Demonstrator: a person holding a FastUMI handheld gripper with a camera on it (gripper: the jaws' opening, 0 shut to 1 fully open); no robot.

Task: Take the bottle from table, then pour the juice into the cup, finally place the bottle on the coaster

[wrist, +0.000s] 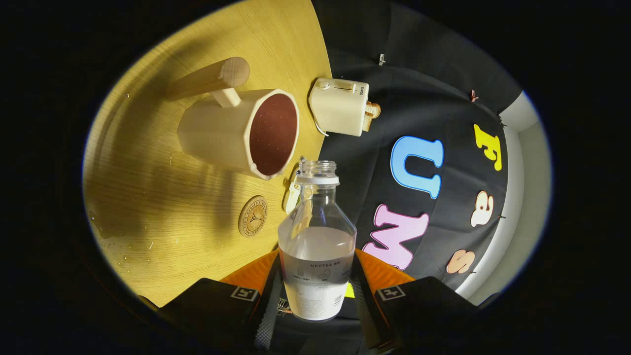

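Gripper (318, 296) clenched on uncapped bottle (317, 241), its mouth near the cup (241, 133), coaster (253, 216) beside

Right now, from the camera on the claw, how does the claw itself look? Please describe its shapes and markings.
The claw has two broad fingers that narrow toward the tips, one on each side of the bottle. Each finger carries a blocky housing with a small square tag, white with a black pattern, like a tracking marker. The inner faces beside the bottle look ribbed. No cable is visible.
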